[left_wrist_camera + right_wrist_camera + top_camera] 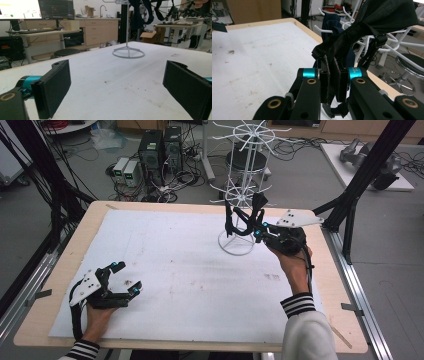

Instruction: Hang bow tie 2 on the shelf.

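A white wire display rack (244, 166) stands on a ring base (236, 243) at the back right of the white table mat (190, 270). My right gripper (253, 222) is raised beside the rack, shut on a black fabric item with straps (233, 220). In the right gripper view the pads (325, 78) pinch a fold of that fabric (384, 15), which drapes up over the rack's white hooks (362, 43). My left gripper (127, 277) rests low at the front left of the mat, open with nothing between its jaws (116, 85). The left gripper view has the rack (127, 32) far off.
A round stool (247, 160) stands on the floor just behind the rack, with computer towers (160, 150) and cables further left. Black frame posts (360, 180) rise past the table's right edge. The wooden table rim (320, 270) borders the mat.
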`<state>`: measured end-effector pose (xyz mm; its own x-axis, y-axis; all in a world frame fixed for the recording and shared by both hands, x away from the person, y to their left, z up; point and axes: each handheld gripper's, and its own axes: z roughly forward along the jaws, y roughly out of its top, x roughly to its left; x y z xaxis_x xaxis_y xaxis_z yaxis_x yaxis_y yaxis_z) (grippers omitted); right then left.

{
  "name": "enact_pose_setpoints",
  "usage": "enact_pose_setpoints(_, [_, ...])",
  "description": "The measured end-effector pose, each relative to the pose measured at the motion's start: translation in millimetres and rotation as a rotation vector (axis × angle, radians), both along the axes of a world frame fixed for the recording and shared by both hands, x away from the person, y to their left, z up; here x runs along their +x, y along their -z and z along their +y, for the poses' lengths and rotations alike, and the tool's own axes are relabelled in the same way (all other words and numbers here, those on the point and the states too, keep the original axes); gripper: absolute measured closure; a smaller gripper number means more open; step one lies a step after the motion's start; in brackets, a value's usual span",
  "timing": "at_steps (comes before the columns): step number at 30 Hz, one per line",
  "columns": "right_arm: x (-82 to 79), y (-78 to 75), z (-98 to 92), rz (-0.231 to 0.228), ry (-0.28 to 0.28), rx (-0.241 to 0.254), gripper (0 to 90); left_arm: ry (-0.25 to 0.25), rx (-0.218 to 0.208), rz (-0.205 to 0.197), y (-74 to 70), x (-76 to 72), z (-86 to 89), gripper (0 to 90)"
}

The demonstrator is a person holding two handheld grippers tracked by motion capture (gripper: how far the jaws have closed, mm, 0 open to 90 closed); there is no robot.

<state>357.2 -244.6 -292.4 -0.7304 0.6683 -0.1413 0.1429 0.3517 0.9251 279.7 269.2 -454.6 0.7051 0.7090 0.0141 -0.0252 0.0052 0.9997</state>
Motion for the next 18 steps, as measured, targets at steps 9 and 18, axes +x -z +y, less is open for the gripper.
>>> enact_pose_setpoints(9, [-9.0,-6.3,-10.6,-0.010,0.020,0.015,85.8,-0.001,0.000,-0.002,0.0,-0.1,-0.2,8.3])
enact_pose_setpoints(18, [-1.4,-6.5,-5.1,-0.015,0.020,0.010,85.8,0.000,-0.001,-0.002,0.0,0.0,-0.1,8.3])
